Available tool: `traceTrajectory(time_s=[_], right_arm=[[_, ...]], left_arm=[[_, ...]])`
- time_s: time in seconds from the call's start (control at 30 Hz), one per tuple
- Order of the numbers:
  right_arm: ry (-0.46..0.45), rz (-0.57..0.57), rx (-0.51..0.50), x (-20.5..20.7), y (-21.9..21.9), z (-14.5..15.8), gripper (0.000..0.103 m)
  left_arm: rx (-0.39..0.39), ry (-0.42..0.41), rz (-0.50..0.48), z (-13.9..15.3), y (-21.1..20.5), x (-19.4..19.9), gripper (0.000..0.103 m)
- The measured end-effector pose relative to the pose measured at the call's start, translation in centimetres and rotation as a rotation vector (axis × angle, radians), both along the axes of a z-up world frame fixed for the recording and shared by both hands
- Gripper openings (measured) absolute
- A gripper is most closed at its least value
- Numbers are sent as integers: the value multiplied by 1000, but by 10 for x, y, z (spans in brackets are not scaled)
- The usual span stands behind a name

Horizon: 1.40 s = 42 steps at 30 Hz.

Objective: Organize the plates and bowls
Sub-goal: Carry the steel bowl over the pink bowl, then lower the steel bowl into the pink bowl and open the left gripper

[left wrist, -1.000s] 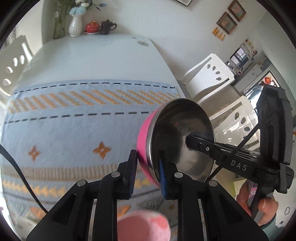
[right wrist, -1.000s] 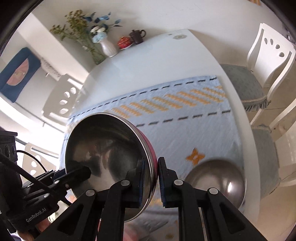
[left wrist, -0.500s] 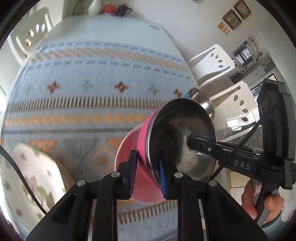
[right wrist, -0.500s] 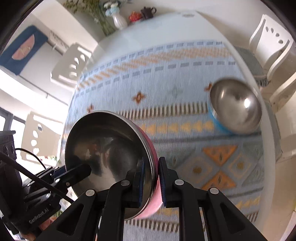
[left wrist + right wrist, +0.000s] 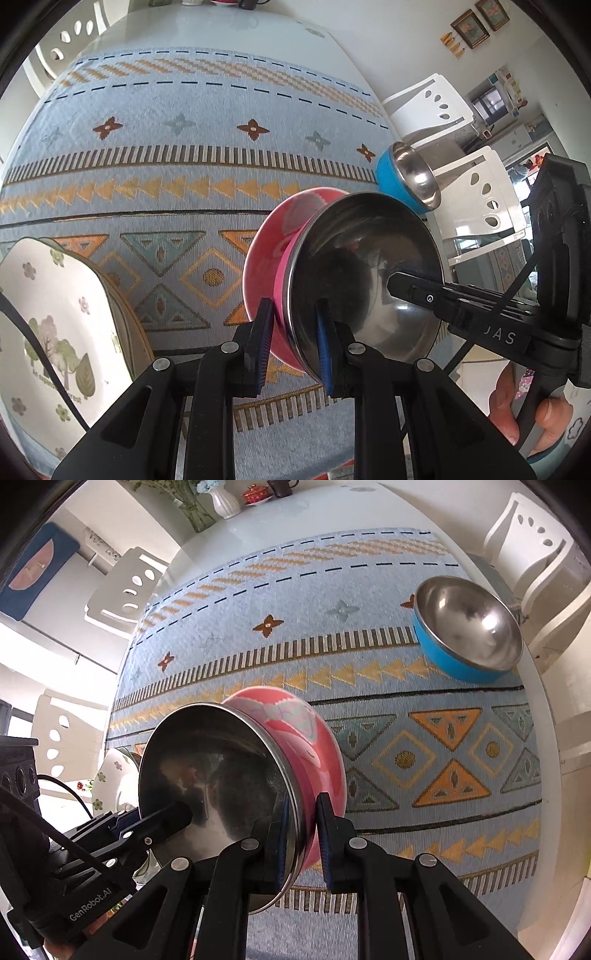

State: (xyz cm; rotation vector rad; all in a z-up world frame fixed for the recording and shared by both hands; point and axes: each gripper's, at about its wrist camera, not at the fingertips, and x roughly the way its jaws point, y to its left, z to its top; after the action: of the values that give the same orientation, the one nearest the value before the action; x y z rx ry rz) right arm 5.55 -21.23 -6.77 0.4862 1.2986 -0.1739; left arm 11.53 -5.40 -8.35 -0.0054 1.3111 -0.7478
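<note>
Your left gripper [image 5: 291, 341] and right gripper [image 5: 301, 840] both clamp the tilted pink steel-lined bowl [image 5: 354, 280]; "GenRobot.AI" reads on the left one.

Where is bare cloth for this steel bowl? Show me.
Widest patch: the tablecloth beyond the red bowl, up to its dashed border. Another lies between the red bowl and the blue bowl. Crowded nearside: the flowered plate, the red bowl, and the left gripper and right gripper clamped on the steel bowl.
</note>
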Motion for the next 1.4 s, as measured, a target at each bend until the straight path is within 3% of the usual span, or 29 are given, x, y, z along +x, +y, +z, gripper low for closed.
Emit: traceTrajectory(time_s=[0.63,0.8,1.07,1.4], right_arm=[[31,-27,22,2,-6,-18,15],[46,-36,21,5,-8,-23,16],[16,-47,31,4,-14,-10,16],[-8,-55,70,-9,-8,4,16]], left_arm=[[46,3,-8,-14,-6,9,18],[26,7,5,-16,-2,13,20],[22,-2,7,-12,3,12,21],[97,-8,17,-21,12,5,21]])
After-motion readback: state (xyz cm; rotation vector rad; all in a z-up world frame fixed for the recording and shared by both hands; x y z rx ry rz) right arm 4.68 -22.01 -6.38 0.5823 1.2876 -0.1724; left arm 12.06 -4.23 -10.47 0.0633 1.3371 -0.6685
